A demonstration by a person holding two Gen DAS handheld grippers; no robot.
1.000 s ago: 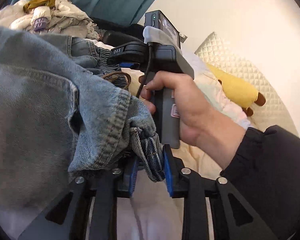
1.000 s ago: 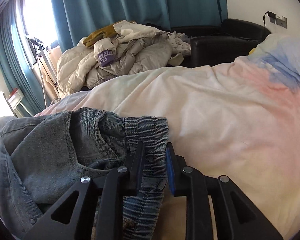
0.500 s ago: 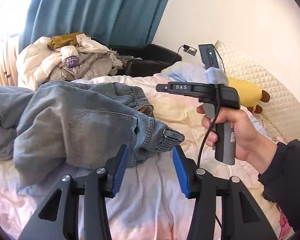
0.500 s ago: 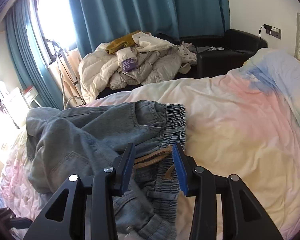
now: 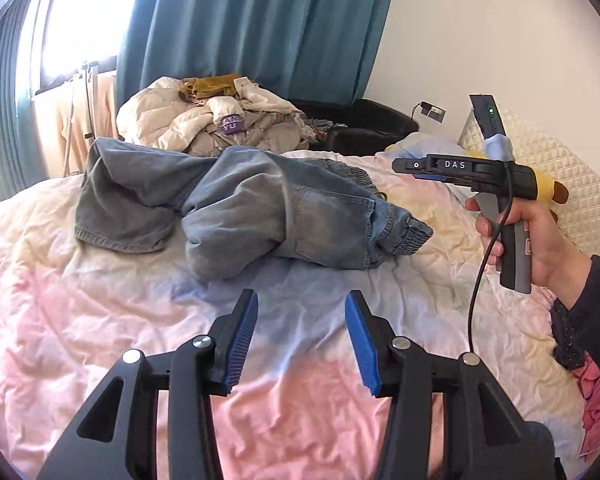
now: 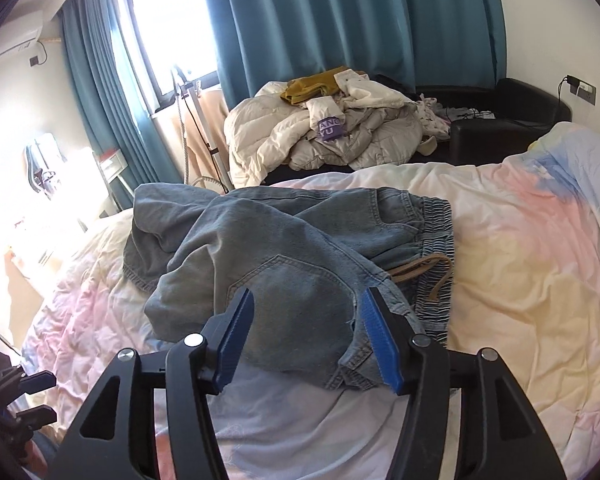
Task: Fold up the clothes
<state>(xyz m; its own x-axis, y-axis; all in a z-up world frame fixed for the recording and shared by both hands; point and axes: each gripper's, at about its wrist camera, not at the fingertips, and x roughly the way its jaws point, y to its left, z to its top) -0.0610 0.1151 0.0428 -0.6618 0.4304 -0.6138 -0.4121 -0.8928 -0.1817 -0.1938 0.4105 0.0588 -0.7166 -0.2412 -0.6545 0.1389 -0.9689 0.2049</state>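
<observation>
A pair of faded blue jeans (image 5: 260,208) lies crumpled on the bed, legs bunched over each other, elastic waistband (image 6: 436,240) and a brown drawstring to the right. My left gripper (image 5: 300,336) hovers open above the bare quilt, short of the jeans, nothing between its blue pads. My right gripper (image 6: 308,332) hangs above the jeans' near edge; its jaws are opening and hold nothing. In the left wrist view the right gripper (image 5: 428,170) shows from the side, held by a hand (image 5: 540,236) at the right.
The pastel pink, blue and yellow quilt (image 5: 100,340) covers the bed. A heap of cream and grey clothes (image 6: 332,132) sits on a black sofa (image 6: 512,120) beyond it, before teal curtains. A yellow plush toy (image 5: 552,192) and quilted pillow (image 5: 572,168) lie at the right.
Both grippers let go of the jeans, opened and pulled back and upward. The jeans dropped into a crumpled heap on the quilt.
</observation>
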